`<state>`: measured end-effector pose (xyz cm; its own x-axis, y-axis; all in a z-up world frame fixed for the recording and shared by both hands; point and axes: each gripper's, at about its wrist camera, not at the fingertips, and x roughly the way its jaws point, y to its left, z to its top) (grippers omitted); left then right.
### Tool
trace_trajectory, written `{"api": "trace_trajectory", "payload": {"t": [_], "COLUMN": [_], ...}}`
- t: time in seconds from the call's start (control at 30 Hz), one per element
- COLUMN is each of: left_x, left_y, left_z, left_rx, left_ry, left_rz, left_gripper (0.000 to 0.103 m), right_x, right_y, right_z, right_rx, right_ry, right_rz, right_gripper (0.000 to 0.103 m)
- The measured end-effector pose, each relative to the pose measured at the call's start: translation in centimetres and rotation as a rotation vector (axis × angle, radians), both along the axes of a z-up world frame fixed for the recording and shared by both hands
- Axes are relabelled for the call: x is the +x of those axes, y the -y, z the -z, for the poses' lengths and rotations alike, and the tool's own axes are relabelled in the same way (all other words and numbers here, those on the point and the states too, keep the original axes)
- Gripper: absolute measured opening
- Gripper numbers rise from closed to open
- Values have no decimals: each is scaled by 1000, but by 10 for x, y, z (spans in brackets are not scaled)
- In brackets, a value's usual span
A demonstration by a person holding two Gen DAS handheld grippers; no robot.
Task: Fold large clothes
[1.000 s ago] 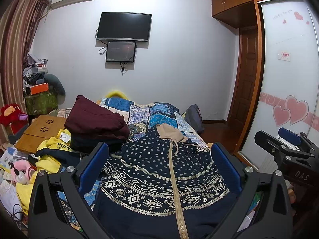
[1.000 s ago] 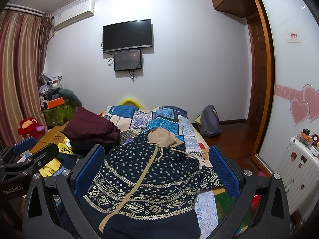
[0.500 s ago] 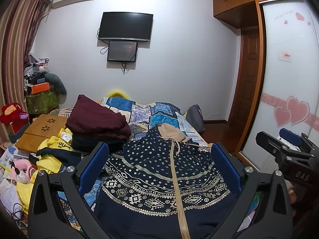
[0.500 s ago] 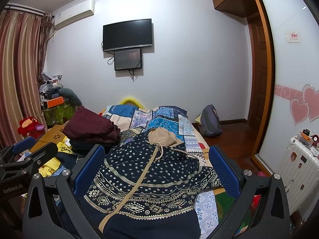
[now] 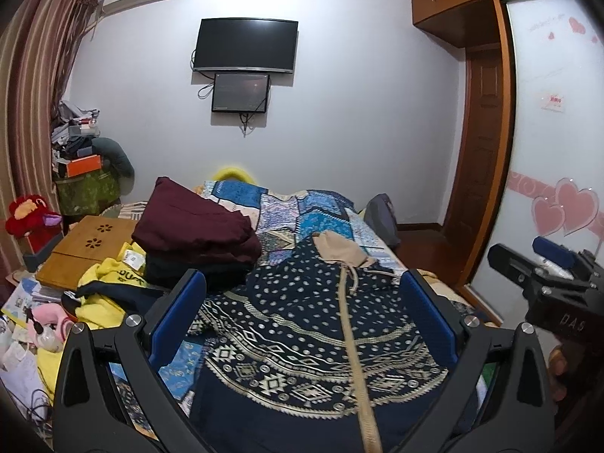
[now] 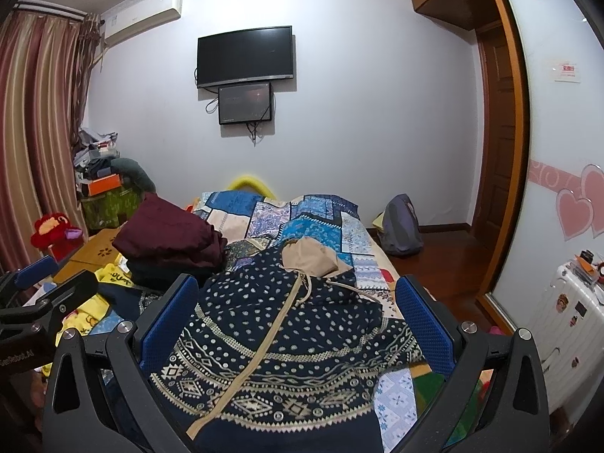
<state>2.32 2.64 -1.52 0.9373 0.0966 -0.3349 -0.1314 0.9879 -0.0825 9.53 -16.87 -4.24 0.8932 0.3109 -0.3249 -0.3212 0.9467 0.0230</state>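
A navy hooded jacket (image 5: pixel 302 324) with a white dot and diamond pattern, a tan zip strip and a tan hood lining lies spread on the bed, hood toward the far wall. It also shows in the right wrist view (image 6: pixel 287 332). My left gripper (image 5: pixel 302 313) is open and empty, held above the jacket's lower part. My right gripper (image 6: pixel 298 313) is open and empty, also above the jacket. The right gripper shows at the right edge of the left wrist view (image 5: pixel 543 279); the left gripper shows at the left edge of the right wrist view (image 6: pixel 41 294).
A stack of folded maroon and dark clothes (image 5: pixel 196 234) sits on the bed's left. Yellow clothes (image 5: pixel 109 283) and a wooden tray (image 5: pixel 83 249) lie further left. The patchwork bedspread (image 5: pixel 302 211) stretches to the wall. A backpack (image 6: pixel 402 230) and a white suitcase (image 6: pixel 566 313) stand right.
Both views have shifted only slightly; the grippers stay open above the jacket and the jacket has not moved.
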Motion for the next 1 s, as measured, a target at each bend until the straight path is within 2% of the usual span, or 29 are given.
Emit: {"api": "trace_trajectory", "payload": {"t": [0.2,0.27,0.4,0.5,0.63,0.83,0.9,1.0], "left_x": [30,45,74,92,114,145,153,154], "left_y": [-28,-40,-67,-92,-141,-228,-262,-303], "left_z": [4,9,28,43,72,129,152,184], "left_rx": [35,70,128,107,30,-97,-193,-373], "left_ry": [-19,-28,-84,-131,-175,-344,-431,-487], "left_rz": [-63,-103,-174,-176,-202,-277,-291,-292], "left_gripper": [103,103,103,103,103,103,103,103], "right_x": [36,49,87,116,156,188,195,200], "right_y": [-10,-16,-35,-52,-70,-86,-90,-95], "right_z": [-4,-1,15,38,75,109,112,115], "right_rx": [16,16,-8,-78,-153,-188,-208,-251], "right_ry": [-22,-38,-99,-144,-267,-405,-416,-405], "right_rz": [-36,-52,-63,-40,-65,-128,-120,-104], "right_gripper": [103,103,103,103,103,103,103,103]}}
